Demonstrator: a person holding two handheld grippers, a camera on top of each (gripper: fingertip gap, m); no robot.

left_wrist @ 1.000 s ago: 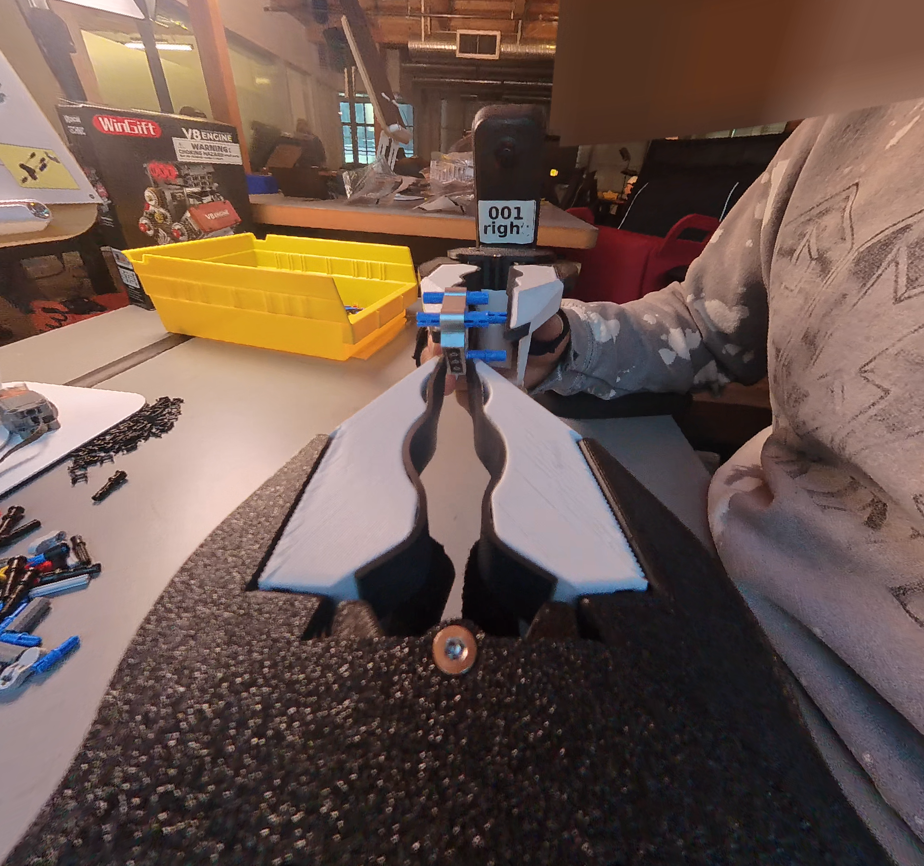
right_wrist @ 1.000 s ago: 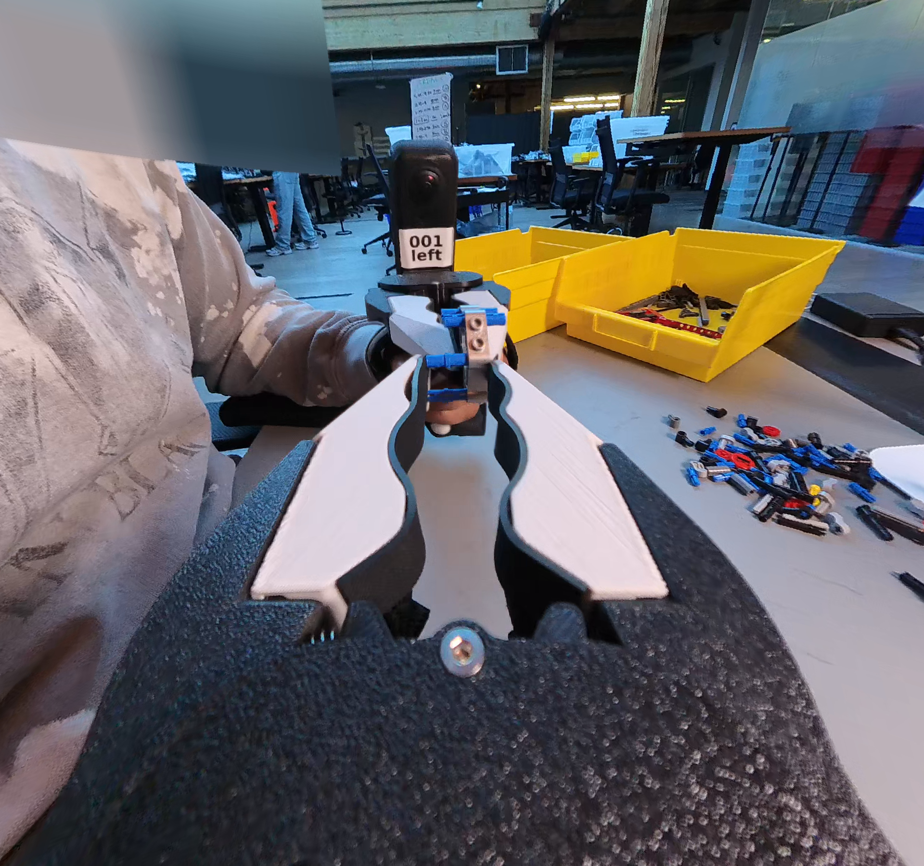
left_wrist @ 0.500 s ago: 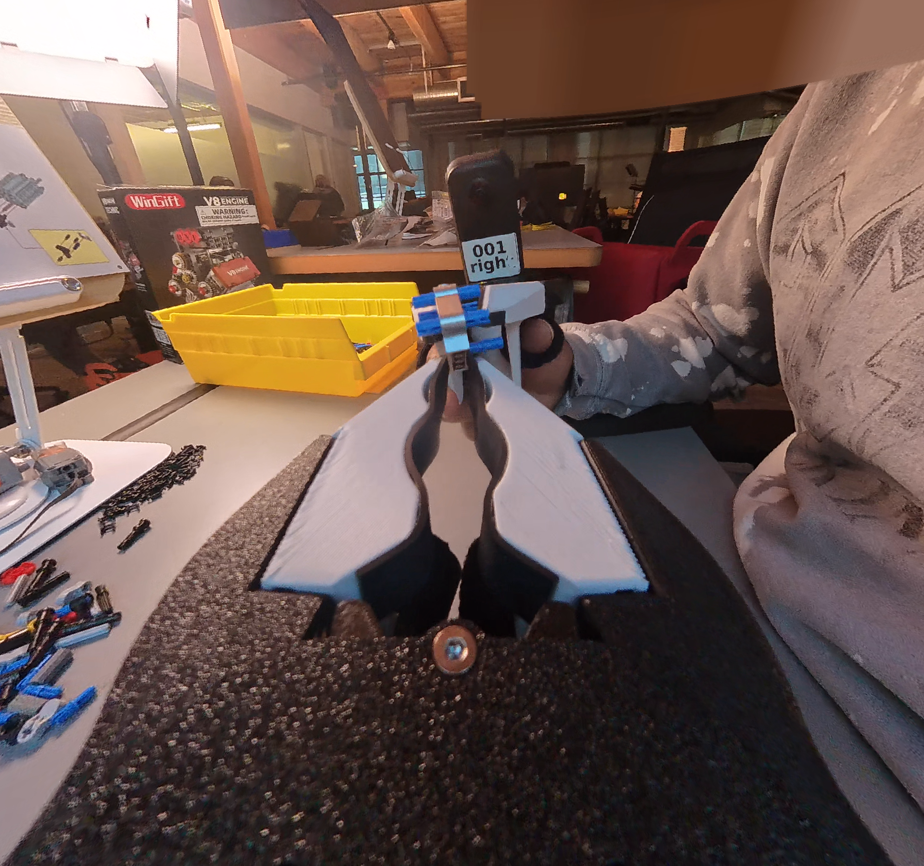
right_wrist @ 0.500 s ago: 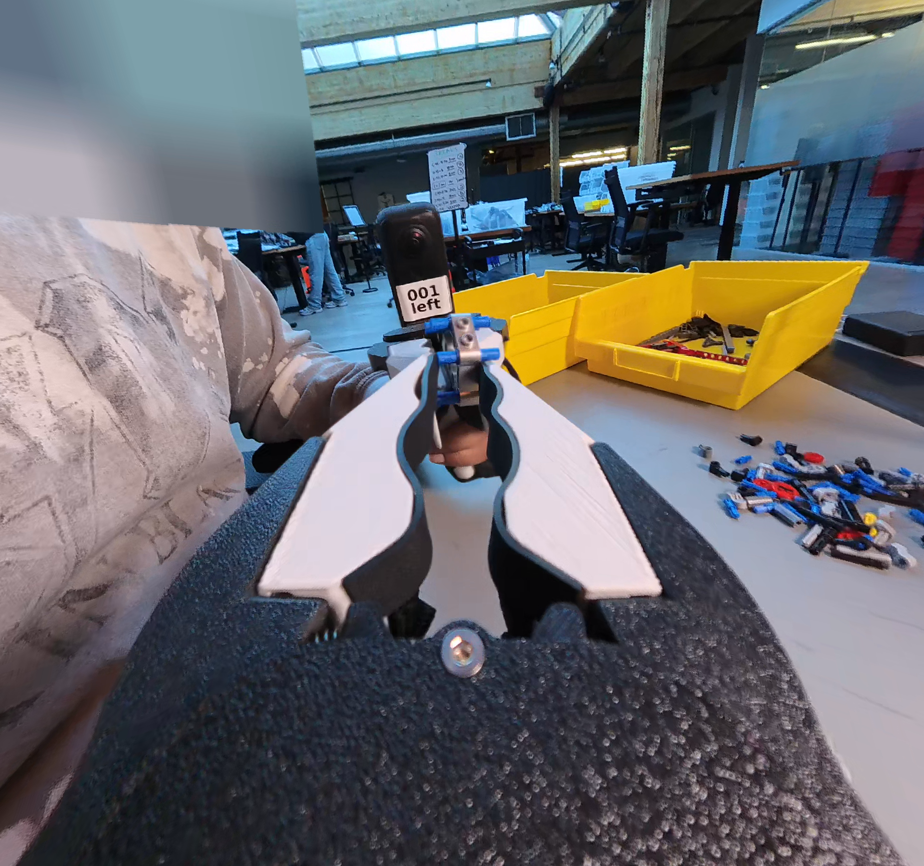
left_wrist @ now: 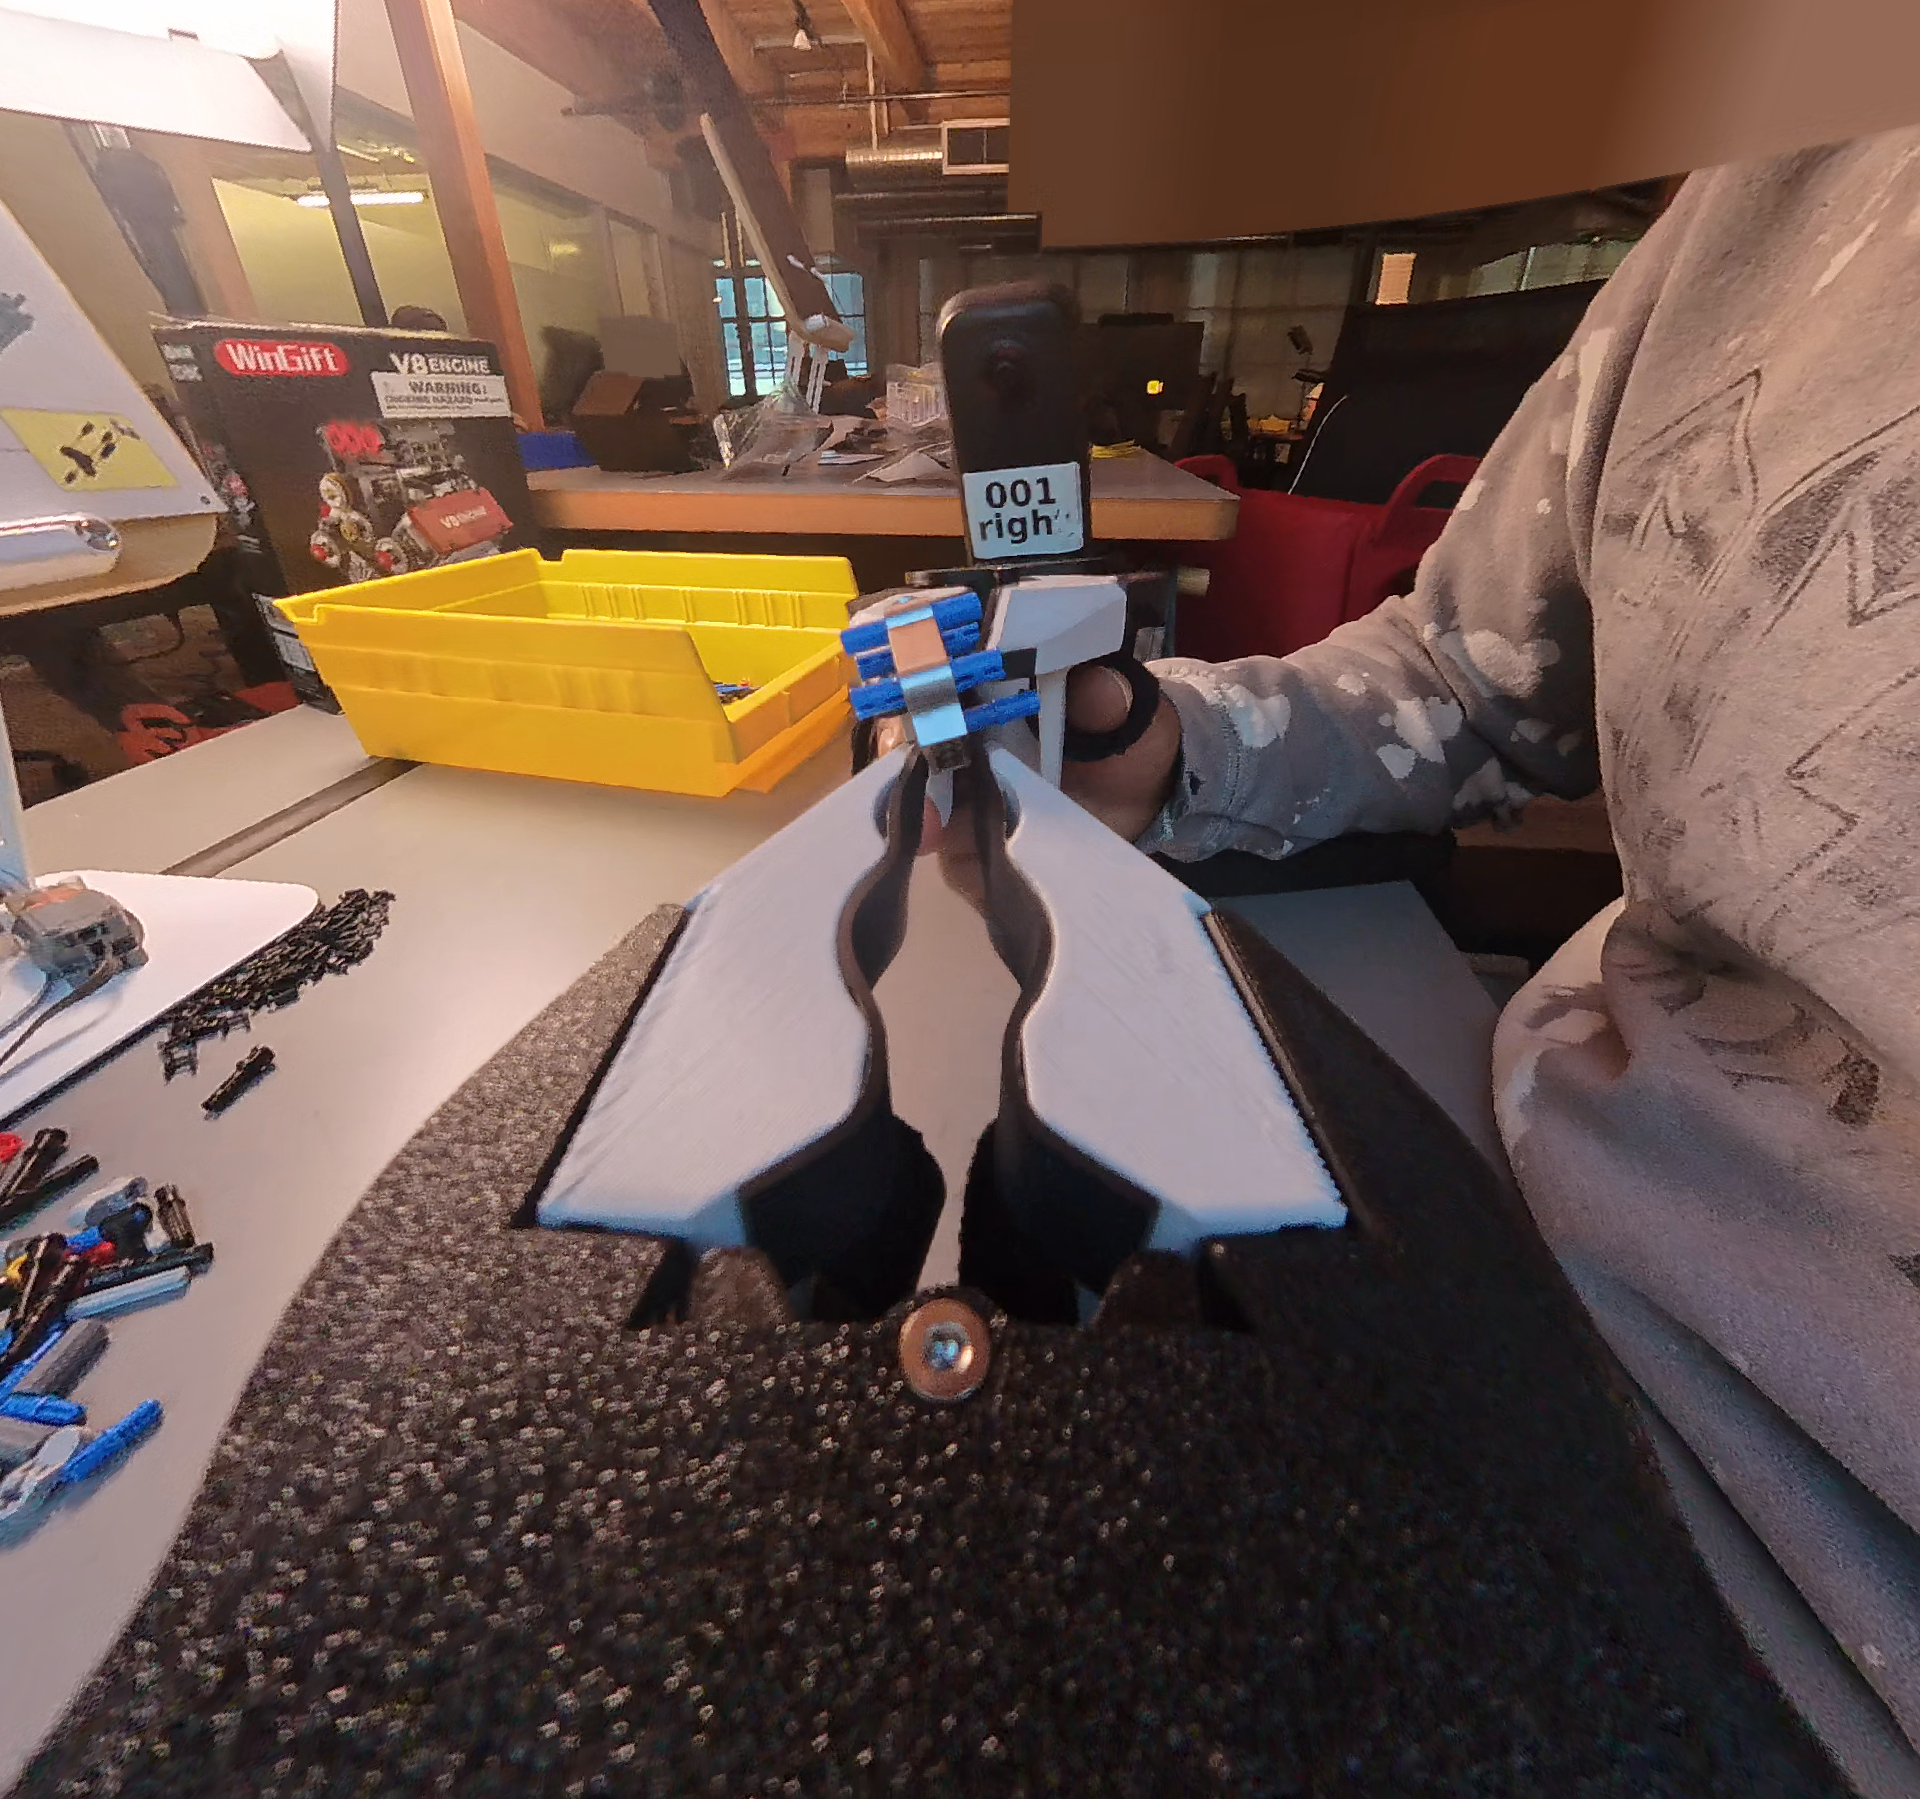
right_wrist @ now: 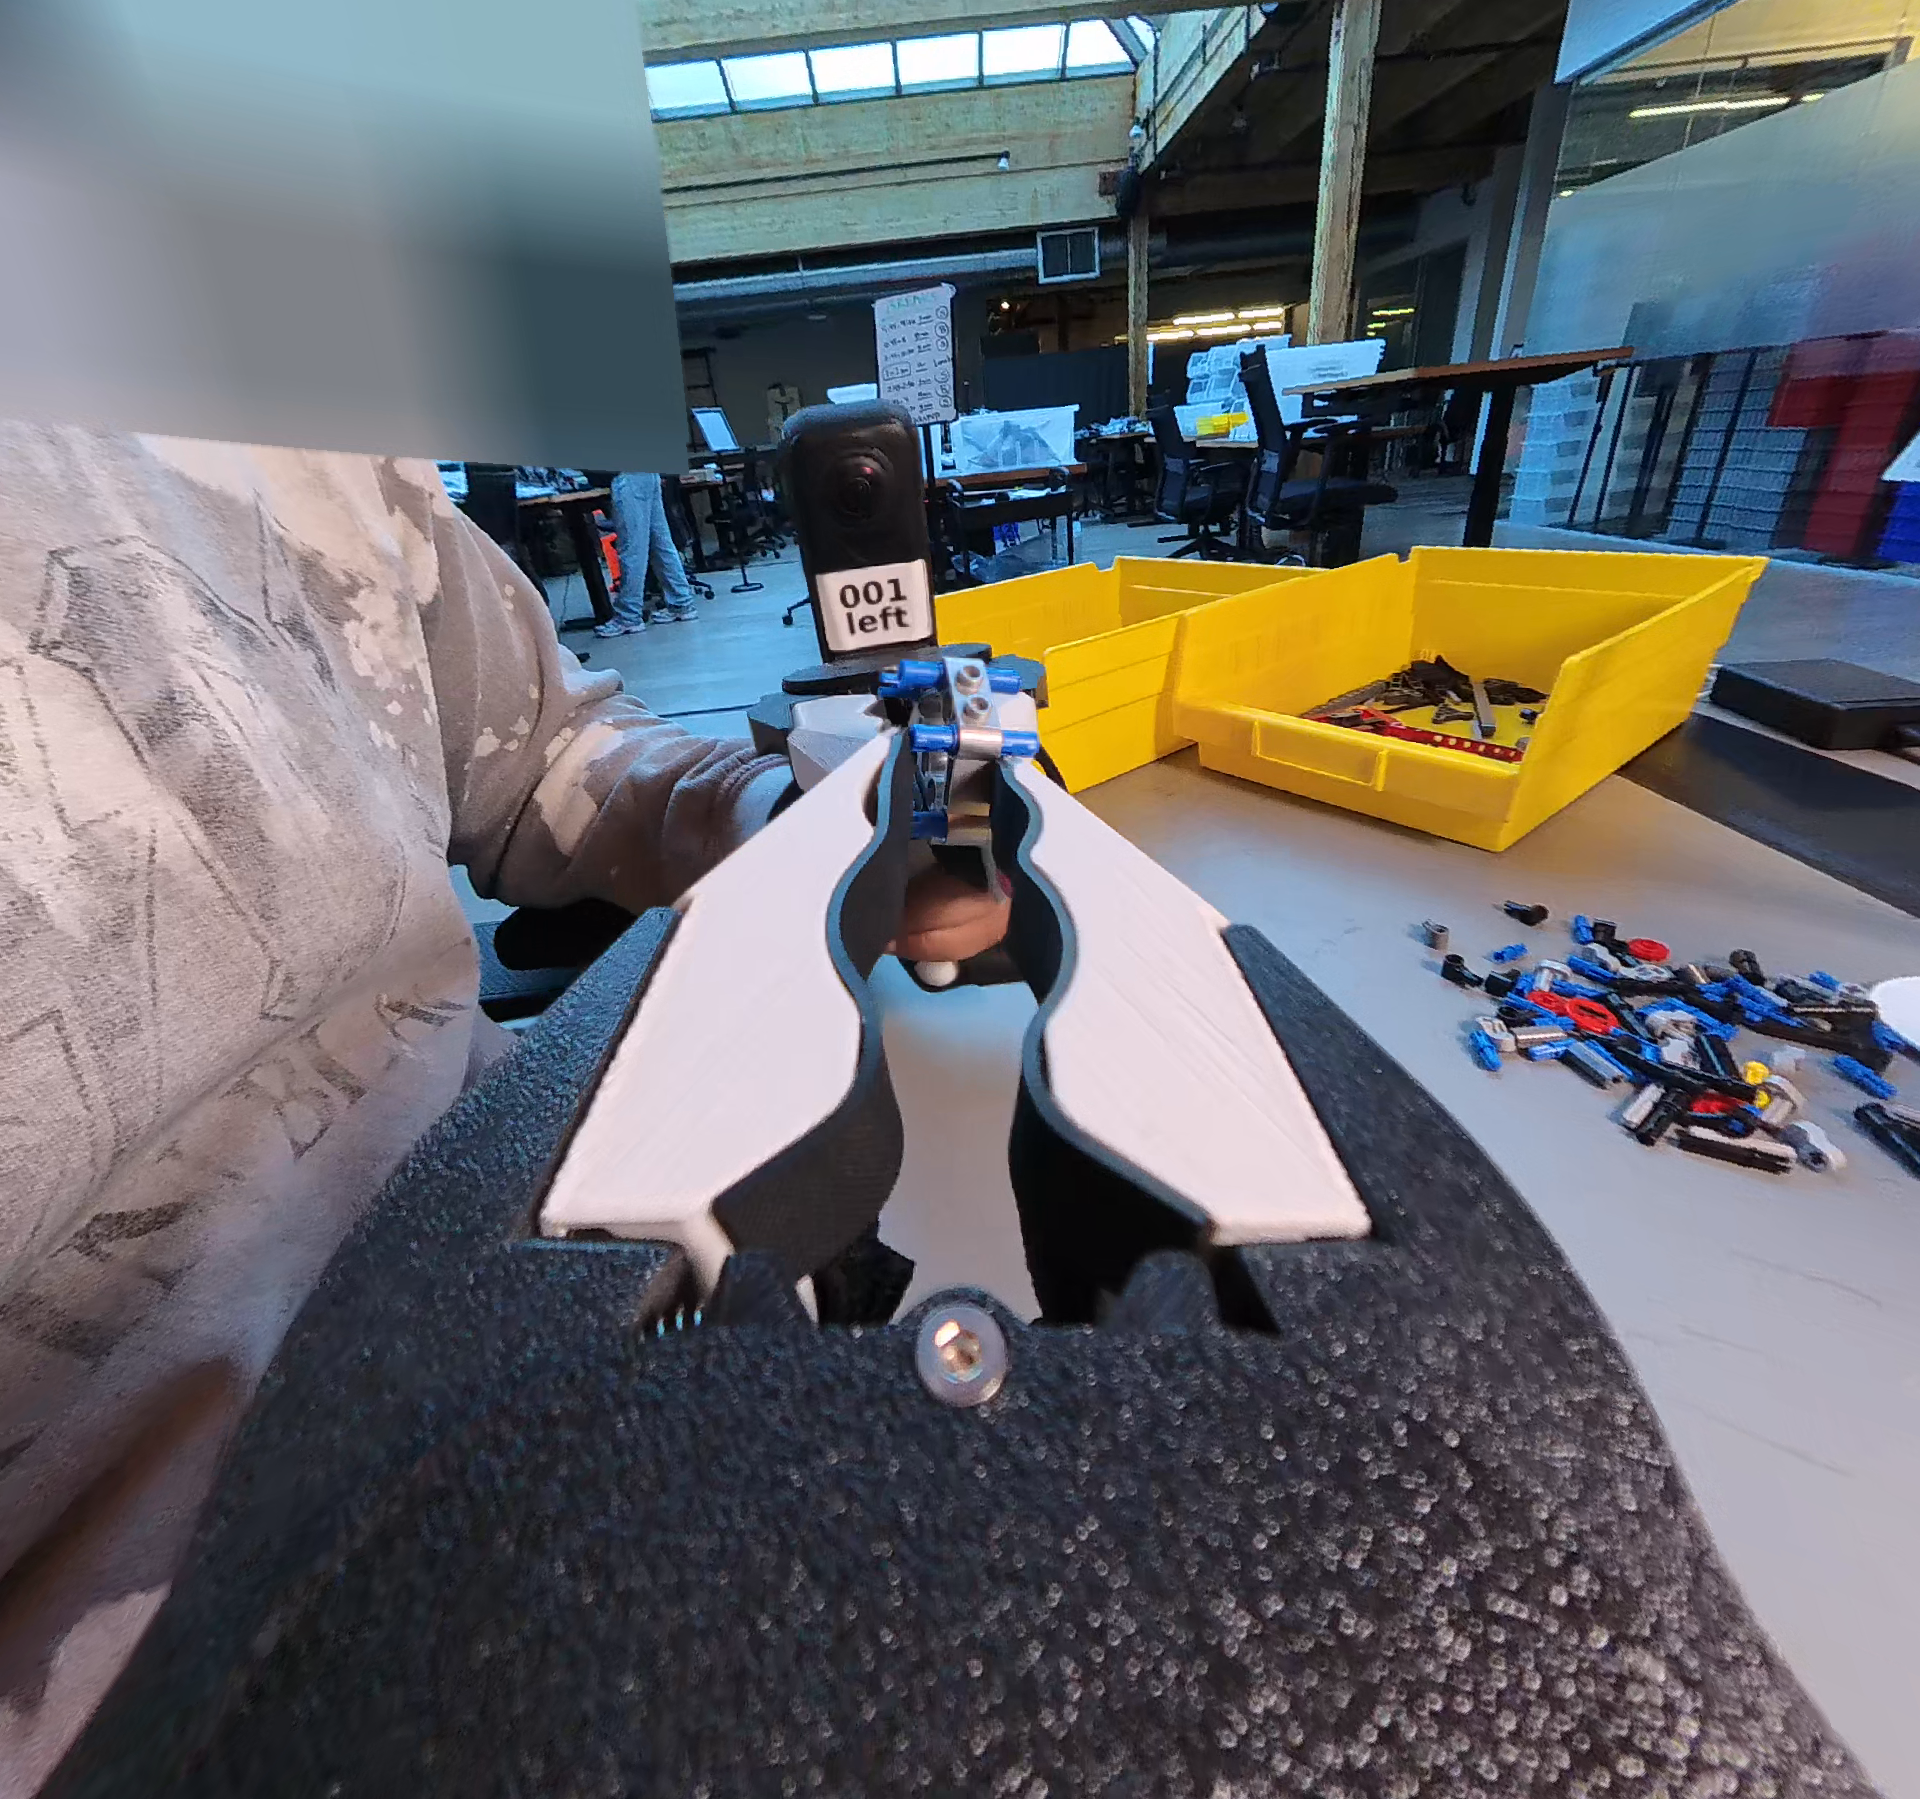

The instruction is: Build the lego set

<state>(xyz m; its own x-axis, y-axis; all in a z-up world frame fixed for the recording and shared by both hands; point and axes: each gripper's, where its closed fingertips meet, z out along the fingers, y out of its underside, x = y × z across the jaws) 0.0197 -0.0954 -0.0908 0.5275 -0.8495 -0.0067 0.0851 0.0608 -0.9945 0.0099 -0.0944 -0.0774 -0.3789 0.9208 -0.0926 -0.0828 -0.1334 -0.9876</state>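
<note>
A small grey beam with several blue pins [left_wrist: 920, 674] is held up in the air between my two grippers, which face each other. My left gripper [left_wrist: 948, 773] is shut on the lower end of this assembly. A white finger of the right gripper [left_wrist: 1055, 622] lies against the assembly from the far side. In the right wrist view my right gripper [right_wrist: 948, 762] is closed around the same assembly [right_wrist: 968, 700], with the left gripper's grey body [right_wrist: 831, 731] just behind it. A person's hand holds each gripper.
A yellow bin [left_wrist: 520, 669] and a dark printed box [left_wrist: 343, 461] stand at the back left. Black pins [left_wrist: 281, 960] and loose parts [left_wrist: 73, 1282] lie at the left. Two yellow bins [right_wrist: 1455, 741] and a parts pile [right_wrist: 1662, 1032] lie at the right. A grey sleeve [left_wrist: 1714, 710] is close by. My left and right fingertips are right by each other.
My right gripper's fingers have narrowed onto the assembly. Both grippers have shifted and tilted a little with the assembly between them, and it now leans slightly.
</note>
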